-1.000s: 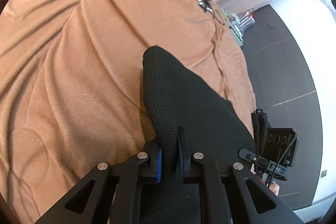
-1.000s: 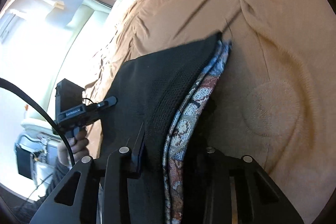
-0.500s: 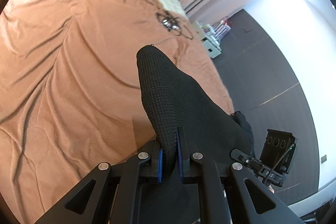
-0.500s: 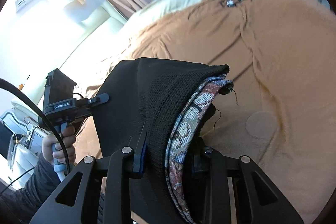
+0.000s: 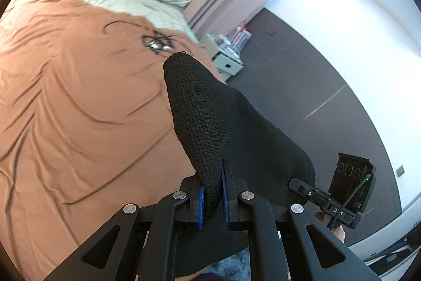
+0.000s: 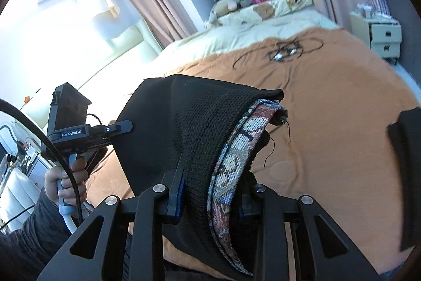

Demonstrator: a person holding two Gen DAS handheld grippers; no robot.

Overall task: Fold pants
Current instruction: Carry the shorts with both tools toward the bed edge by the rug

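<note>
Pants (image 5: 223,128), black knit, raised above bed (image 5: 79,96): left tongs (image 5: 211,198) pinching one fold at lower centre; right tongs (image 6: 210,198) pinching patterned waistband.

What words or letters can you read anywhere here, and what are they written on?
"GenRobot.AI": white letters on the black body of the left hand-held gripper, right wrist view.
"D S": small white letters on the right hand-held gripper, left wrist view; only roughly readable.
Boxes on the white drawer unit: print too small to read.
The black pants: no readable label.
</note>
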